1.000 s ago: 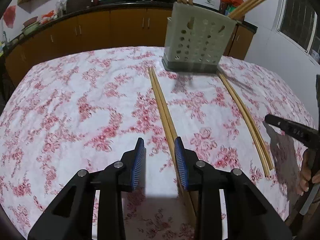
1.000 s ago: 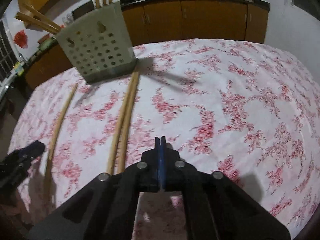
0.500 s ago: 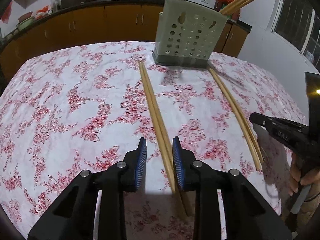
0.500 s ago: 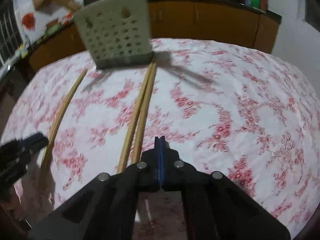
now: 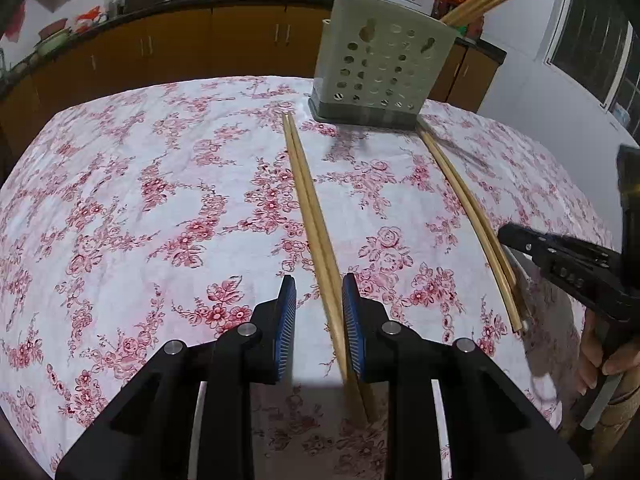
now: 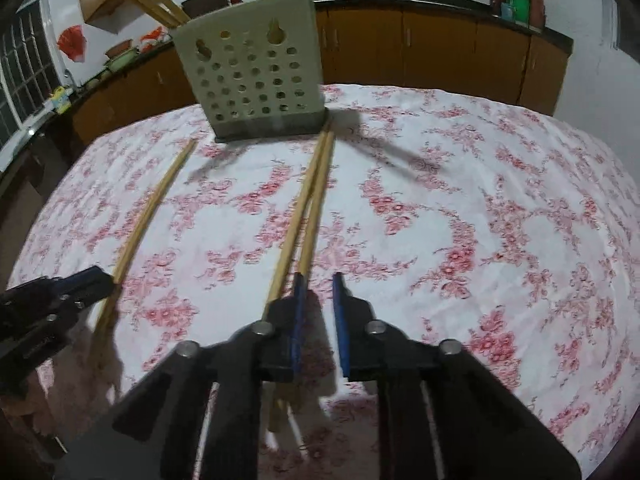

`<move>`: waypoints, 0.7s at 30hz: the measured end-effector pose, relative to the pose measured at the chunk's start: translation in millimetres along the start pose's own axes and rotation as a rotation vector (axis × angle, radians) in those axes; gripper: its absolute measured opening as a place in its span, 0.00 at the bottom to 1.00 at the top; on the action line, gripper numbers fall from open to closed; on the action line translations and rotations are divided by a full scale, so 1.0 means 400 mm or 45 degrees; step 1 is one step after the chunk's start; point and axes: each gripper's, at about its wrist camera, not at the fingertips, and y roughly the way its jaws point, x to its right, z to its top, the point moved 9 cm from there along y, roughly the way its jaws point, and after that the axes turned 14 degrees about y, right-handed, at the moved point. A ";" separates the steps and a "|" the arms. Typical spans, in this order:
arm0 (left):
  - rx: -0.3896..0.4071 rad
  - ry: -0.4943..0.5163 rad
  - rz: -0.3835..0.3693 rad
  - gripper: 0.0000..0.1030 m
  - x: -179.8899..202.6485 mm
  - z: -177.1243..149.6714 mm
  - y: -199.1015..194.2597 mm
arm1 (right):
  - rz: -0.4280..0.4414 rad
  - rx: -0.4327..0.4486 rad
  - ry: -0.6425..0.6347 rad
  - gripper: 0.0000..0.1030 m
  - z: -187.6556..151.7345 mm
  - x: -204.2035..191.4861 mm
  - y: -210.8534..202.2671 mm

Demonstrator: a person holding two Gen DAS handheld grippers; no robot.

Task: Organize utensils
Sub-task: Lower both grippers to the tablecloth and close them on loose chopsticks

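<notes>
A grey perforated utensil holder (image 5: 380, 68) stands at the far side of the table with several chopsticks in it; it also shows in the right wrist view (image 6: 256, 80). One chopstick pair (image 5: 312, 216) lies on the cloth and runs between the jaws of my open left gripper (image 5: 319, 312), near its right pad. A second pair (image 5: 468, 208) lies to the right. In the right wrist view this second pair (image 6: 310, 208) passes under the left finger of my open right gripper (image 6: 318, 312), and the first pair (image 6: 148, 216) lies at the left.
The table has a white cloth with red flowers (image 5: 160, 200). Brown kitchen cabinets (image 5: 180, 48) with a dark counter, pans and jars stand behind. The other gripper shows at the right edge of the left wrist view (image 5: 568, 268) and at the left edge of the right wrist view (image 6: 52, 300).
My right gripper has opened from shut and moved over its chopstick pair. My left gripper has shifted so its chopstick pair lies between the jaws.
</notes>
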 end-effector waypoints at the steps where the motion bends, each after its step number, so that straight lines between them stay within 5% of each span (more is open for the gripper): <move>1: 0.002 -0.004 -0.001 0.25 -0.002 0.000 -0.001 | -0.004 0.008 0.013 0.02 0.003 0.009 -0.003; 7: -0.004 0.000 -0.002 0.23 0.000 -0.004 0.000 | -0.003 0.016 0.096 0.02 0.017 0.058 -0.011; 13: -0.002 -0.012 0.015 0.23 -0.010 -0.004 -0.002 | 0.103 0.038 0.006 0.20 0.001 -0.005 -0.038; 21: -0.005 0.007 0.030 0.23 -0.008 -0.006 -0.006 | 0.049 -0.003 -0.059 0.10 -0.022 -0.034 -0.011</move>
